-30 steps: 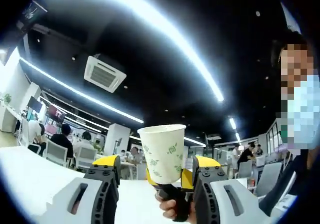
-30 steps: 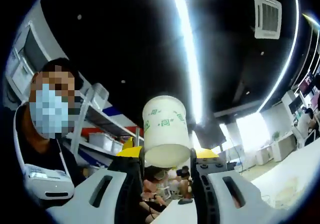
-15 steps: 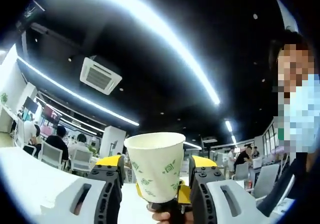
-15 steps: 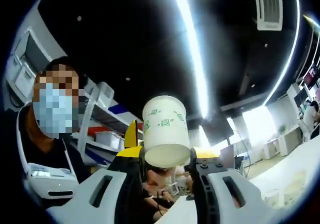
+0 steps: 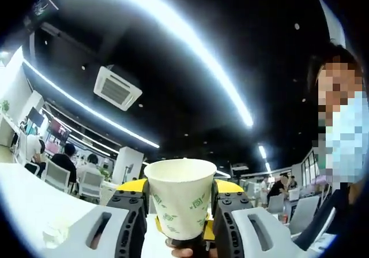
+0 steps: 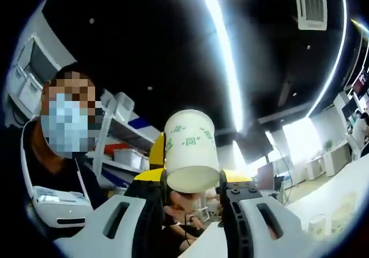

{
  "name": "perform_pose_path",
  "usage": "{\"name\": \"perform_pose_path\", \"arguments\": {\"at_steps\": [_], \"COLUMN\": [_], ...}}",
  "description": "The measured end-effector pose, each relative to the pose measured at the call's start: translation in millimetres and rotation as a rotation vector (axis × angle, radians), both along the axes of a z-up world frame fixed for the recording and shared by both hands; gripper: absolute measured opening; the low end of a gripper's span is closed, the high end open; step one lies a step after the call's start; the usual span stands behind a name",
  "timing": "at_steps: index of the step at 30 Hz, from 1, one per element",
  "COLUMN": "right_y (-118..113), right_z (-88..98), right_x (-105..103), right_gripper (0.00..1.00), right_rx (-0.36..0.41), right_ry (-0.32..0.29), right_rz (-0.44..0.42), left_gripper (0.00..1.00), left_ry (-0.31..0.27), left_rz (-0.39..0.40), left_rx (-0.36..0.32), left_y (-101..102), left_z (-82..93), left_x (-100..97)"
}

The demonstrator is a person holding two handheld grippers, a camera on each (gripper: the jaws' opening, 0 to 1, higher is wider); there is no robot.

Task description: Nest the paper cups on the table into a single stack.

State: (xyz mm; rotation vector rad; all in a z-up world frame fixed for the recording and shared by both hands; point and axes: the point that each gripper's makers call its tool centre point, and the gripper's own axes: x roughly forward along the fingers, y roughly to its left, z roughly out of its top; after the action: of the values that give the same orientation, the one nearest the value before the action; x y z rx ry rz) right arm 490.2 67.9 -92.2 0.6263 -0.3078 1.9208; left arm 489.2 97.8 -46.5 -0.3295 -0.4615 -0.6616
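In the left gripper view, the left claw (image 5: 180, 212) rises from six o'clock with a white paper cup (image 5: 180, 195) sitting between its two jaws, mouth up and open toward the ceiling. The cup has green leaf prints on its wall. Its sides lie right against the jaws' inner faces, but I cannot tell whether that claw is pressing on it or merely flanking it. Below the cup, at six o'clock, a yellow part of the other gripper and a fingertip of a hand (image 5: 184, 251) show, as if the cup is borne from underneath. A white table (image 5: 29, 212) spreads toward eight o'clock, and a ceiling air vent (image 5: 117, 88) sits at ten o'clock among long light strips. A person in a mask stands at three o'clock.

In the right gripper view, the right claw (image 6: 192, 191) is clamped on the same kind of cup (image 6: 189, 150), gripping it near its rim, with the closed base pointing up toward twelve o'clock and tilted slightly to eleven. A yellow piece of the other gripper (image 6: 157, 151) peeks out just beside the cup at nine o'clock. The masked person is at nine o'clock, shelving (image 6: 118, 154) behind, and the table's pale edge (image 6: 340, 197) runs toward four o'clock.
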Motion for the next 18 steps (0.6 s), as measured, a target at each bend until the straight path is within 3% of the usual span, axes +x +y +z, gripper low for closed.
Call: {"name": "perform_pose_path", "arguments": {"at_steps": [9,18], "right_y": [-1.5,-2.0], "right_z": [-1.3,-7.5], "right_x": [5.2,8.1], "right_gripper": [0.39,0.4], "right_rx": [0.001,-0.051], "right_ry": [-0.025,-0.119], "right_rz": [-0.042,-0.12], "left_gripper": [0.45,0.45], "left_ry": [0.011,0.018], "left_rz": [0.015,0.066], "left_rx": [0.007,0.057], "left_y": [3.4,9.4], "left_z": [-4.3,-11.9], "left_x": [1.1,1.4]}}
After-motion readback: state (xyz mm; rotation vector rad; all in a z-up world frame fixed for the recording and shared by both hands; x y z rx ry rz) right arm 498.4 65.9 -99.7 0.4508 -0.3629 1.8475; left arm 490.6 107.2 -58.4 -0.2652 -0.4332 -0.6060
